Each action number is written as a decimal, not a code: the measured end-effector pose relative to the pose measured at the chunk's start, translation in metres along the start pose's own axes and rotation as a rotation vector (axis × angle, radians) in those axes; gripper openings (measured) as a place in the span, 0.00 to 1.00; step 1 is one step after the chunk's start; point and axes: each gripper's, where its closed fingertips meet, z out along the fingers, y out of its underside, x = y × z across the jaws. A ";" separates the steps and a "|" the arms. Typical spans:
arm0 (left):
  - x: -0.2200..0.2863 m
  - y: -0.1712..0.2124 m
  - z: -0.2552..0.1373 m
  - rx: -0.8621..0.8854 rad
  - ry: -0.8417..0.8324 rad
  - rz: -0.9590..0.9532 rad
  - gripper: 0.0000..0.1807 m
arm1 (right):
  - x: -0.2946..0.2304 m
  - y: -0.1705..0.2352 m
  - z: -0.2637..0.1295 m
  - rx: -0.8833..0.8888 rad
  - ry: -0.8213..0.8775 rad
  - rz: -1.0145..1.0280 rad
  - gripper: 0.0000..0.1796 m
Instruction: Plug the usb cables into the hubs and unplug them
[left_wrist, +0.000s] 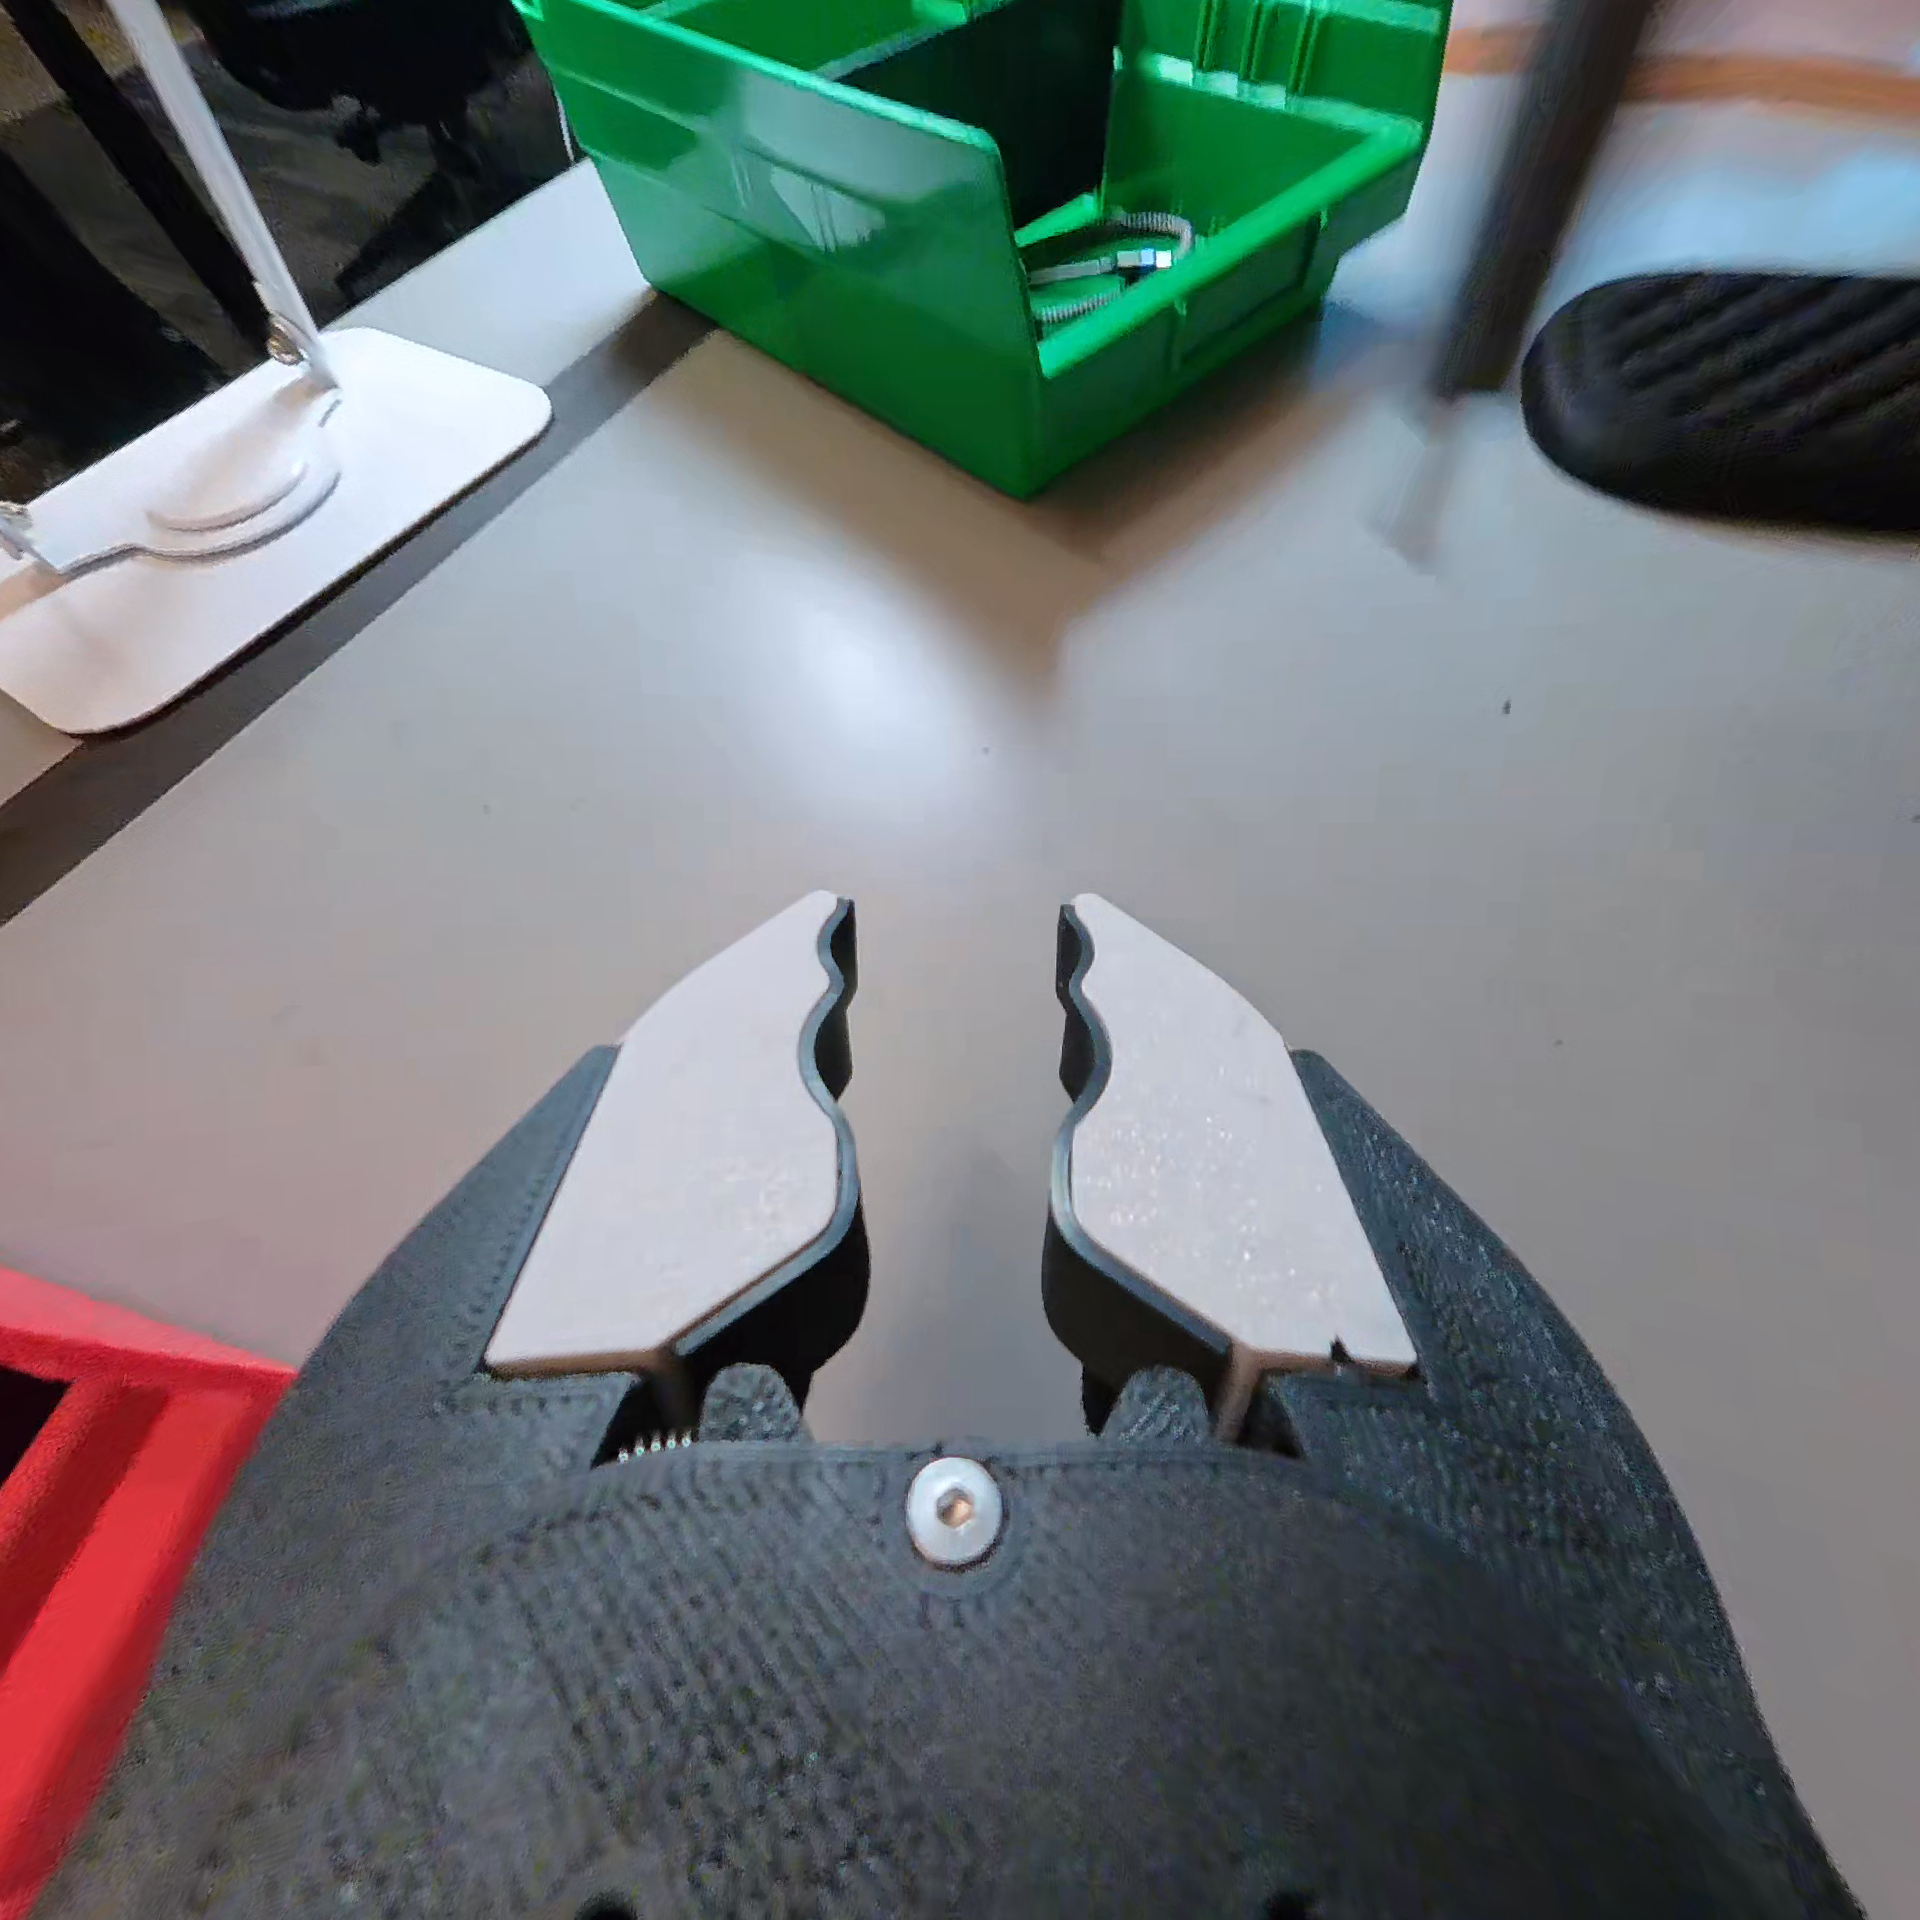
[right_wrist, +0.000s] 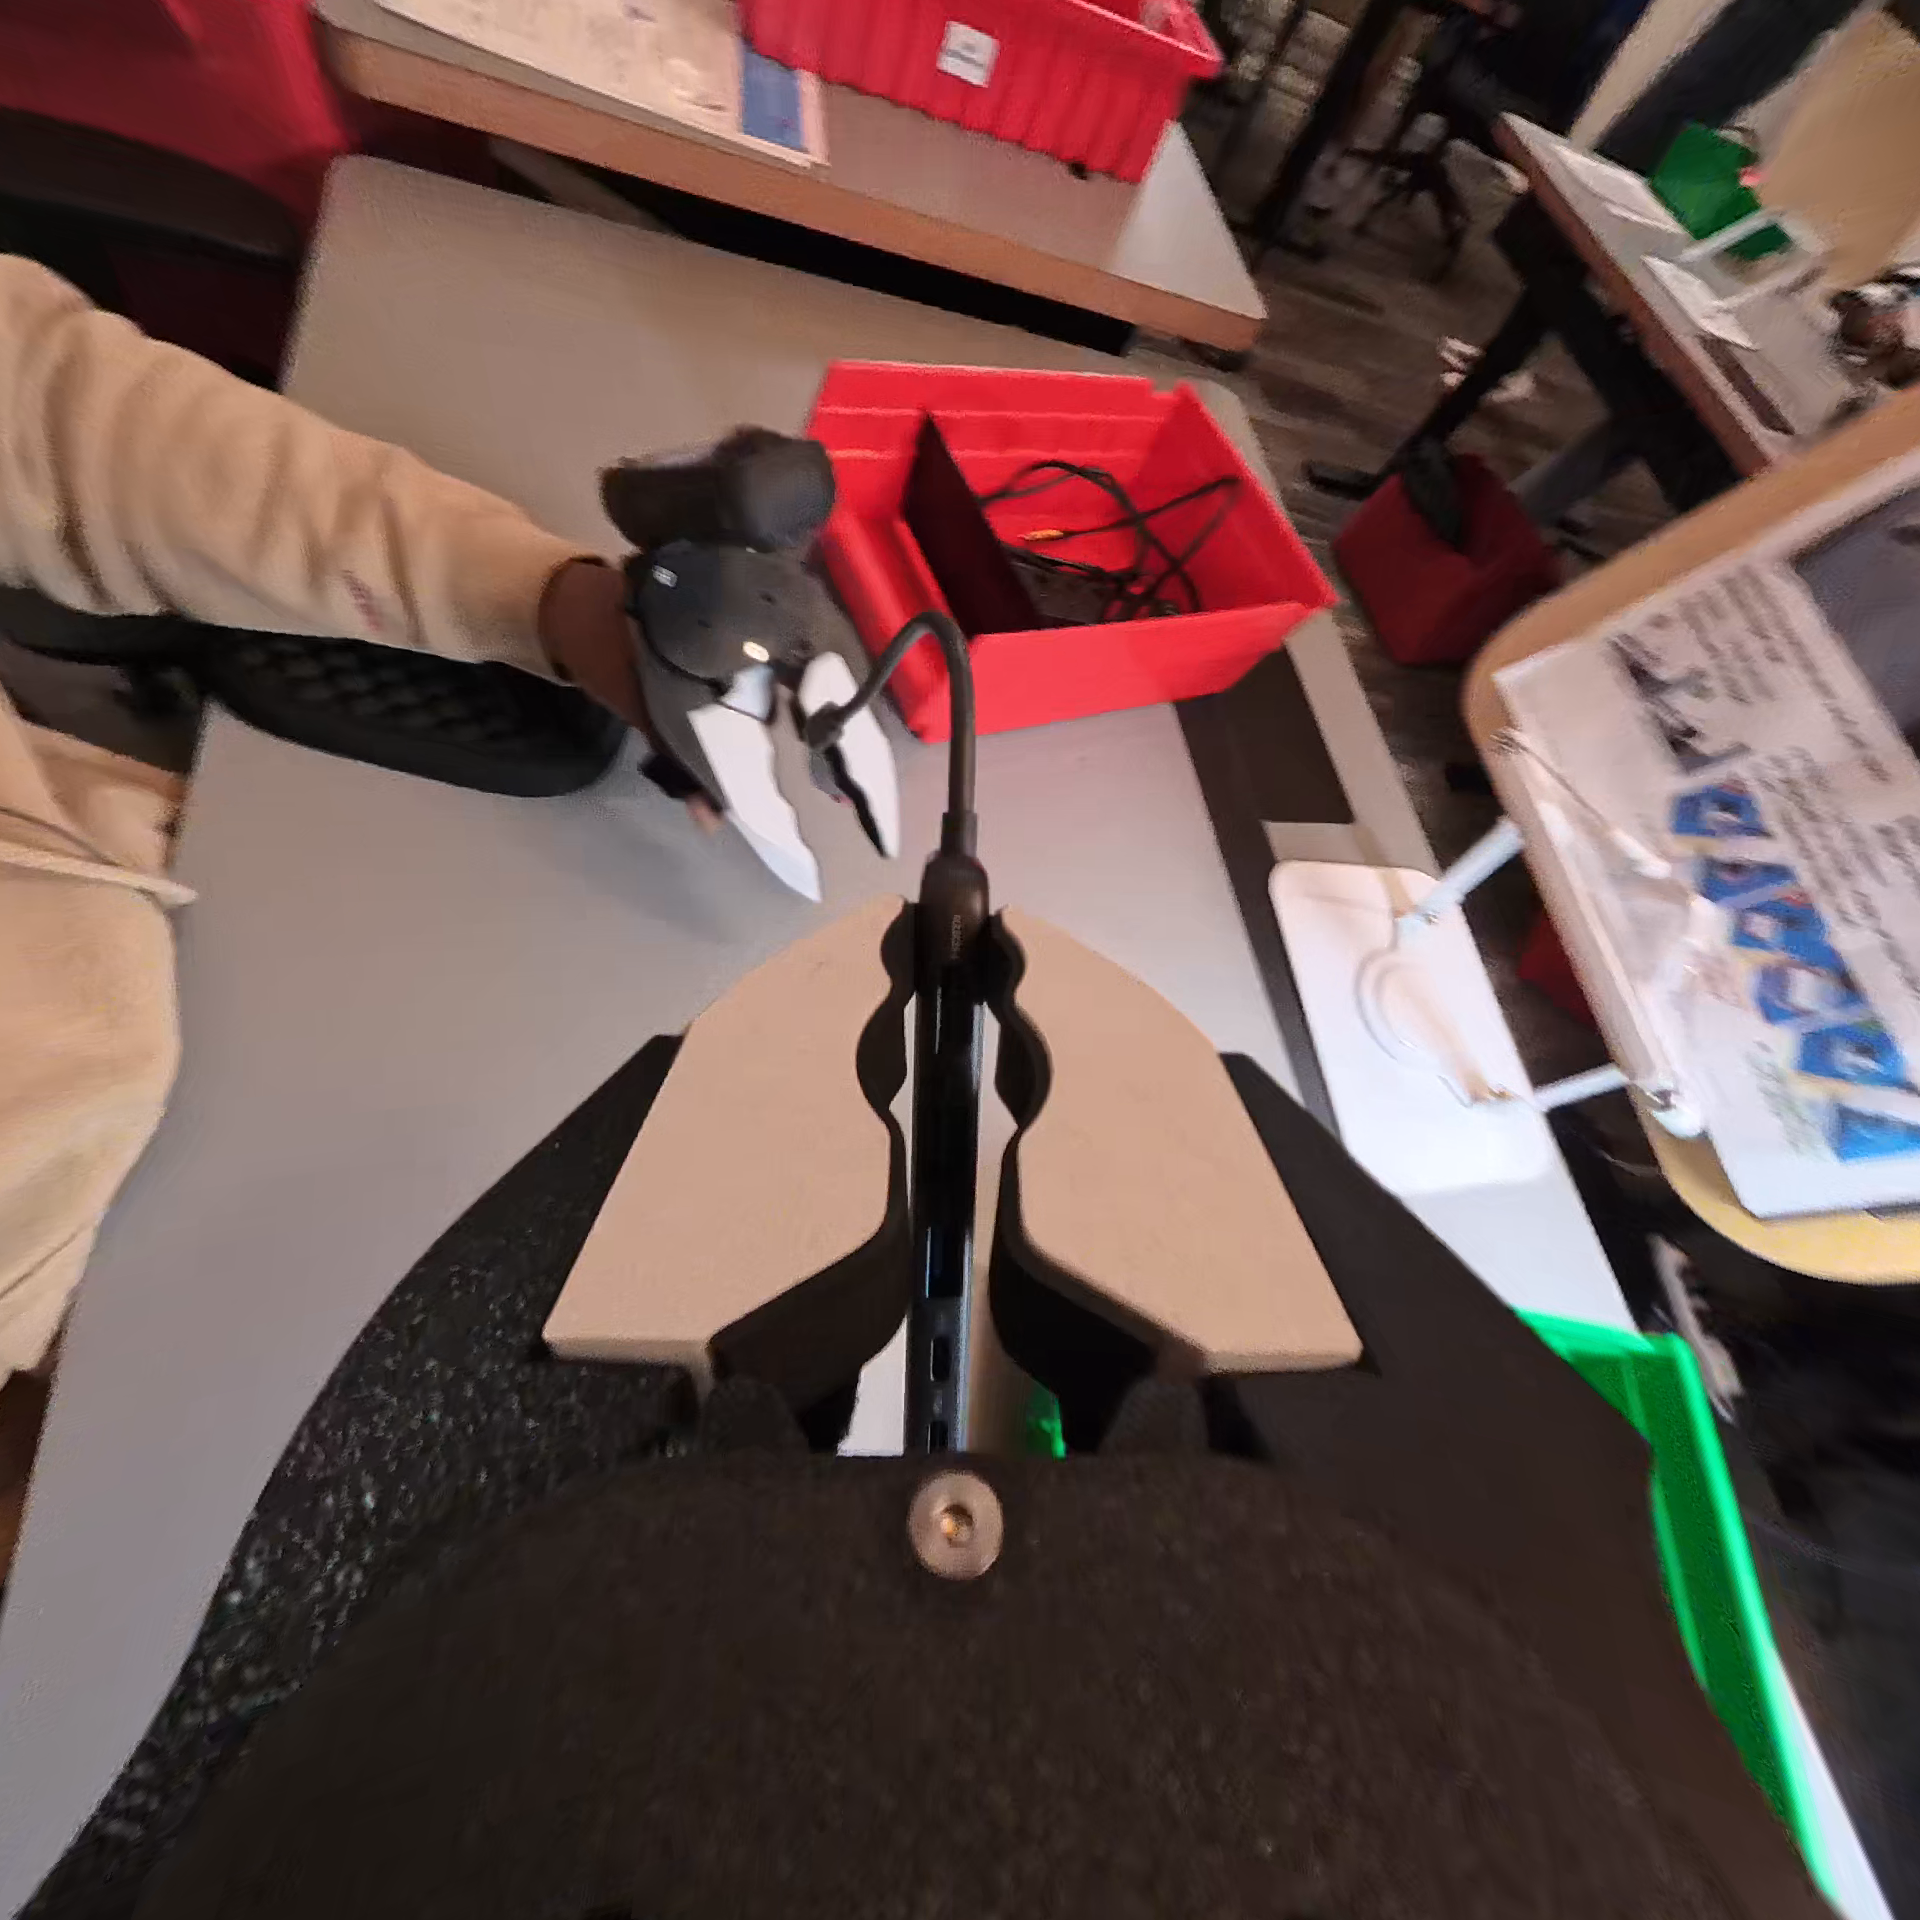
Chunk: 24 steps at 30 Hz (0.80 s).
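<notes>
My right gripper is shut on a slim black USB hub, held edge-on above the grey table. The hub's short black cable arcs up and left, and its end lies in line with the left gripper's fingers. My left gripper is open and empty over the table. It also shows in the right wrist view, held by a person's hand in a cream sleeve. A silver braided USB cable lies in the green bin.
A red bin holding black cables stands behind the left gripper, and its corner shows at lower left. A white stand base sits at the left and a black padded rest at the right. A blurred dark bar crosses the top right.
</notes>
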 end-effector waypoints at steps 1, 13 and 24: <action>-0.002 -0.003 -0.003 0.025 0.004 -0.024 0.20 | 0.013 0.004 -0.005 -0.012 0.036 0.013 0.07; -0.011 -0.015 -0.015 0.119 0.014 -0.094 0.19 | 0.197 0.148 -0.059 -0.424 0.547 0.147 0.07; -0.014 -0.011 -0.014 0.115 0.027 -0.110 0.19 | 0.252 0.274 -0.011 -0.598 0.549 0.190 0.07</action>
